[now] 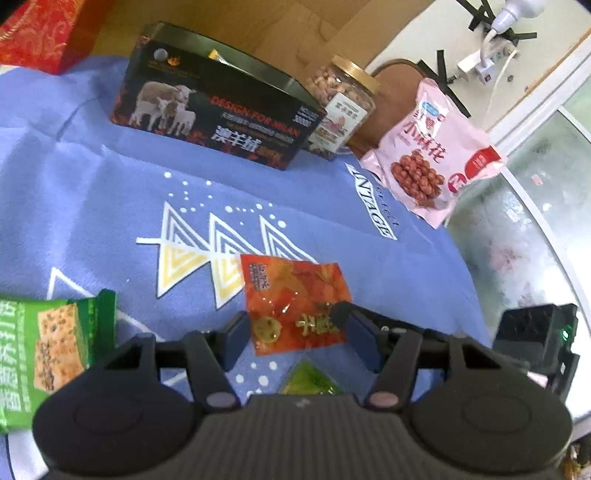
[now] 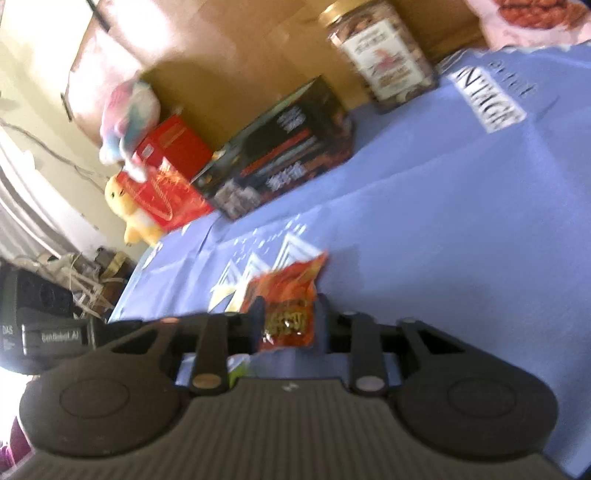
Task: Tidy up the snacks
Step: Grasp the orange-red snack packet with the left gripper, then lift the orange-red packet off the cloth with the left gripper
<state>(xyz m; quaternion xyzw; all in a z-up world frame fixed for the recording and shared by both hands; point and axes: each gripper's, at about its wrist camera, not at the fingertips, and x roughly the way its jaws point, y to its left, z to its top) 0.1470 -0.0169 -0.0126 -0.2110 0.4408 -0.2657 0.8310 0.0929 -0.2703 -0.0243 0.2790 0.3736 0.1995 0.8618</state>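
Observation:
An orange snack packet (image 1: 295, 302) lies on the blue cloth (image 1: 92, 192). My left gripper (image 1: 295, 332) is open above its near end, fingers either side. In the left wrist view the right gripper's finger (image 1: 341, 312) reaches onto the packet's right edge. In the right wrist view my right gripper (image 2: 291, 317) is closed on the orange packet (image 2: 291, 295), which sticks out forward. A green cracker packet (image 1: 51, 350) lies at the left. A small green packet (image 1: 310, 380) lies under the left gripper. A pink snack bag (image 1: 432, 151) lies at the far right.
A dark box with sheep pictures (image 1: 214, 99) and a jar of nuts (image 1: 343, 107) stand at the back. A red box (image 1: 44, 33) is at the far left, with plush toys (image 2: 129, 110) beside it. The table's edge (image 1: 491, 302) runs along the right.

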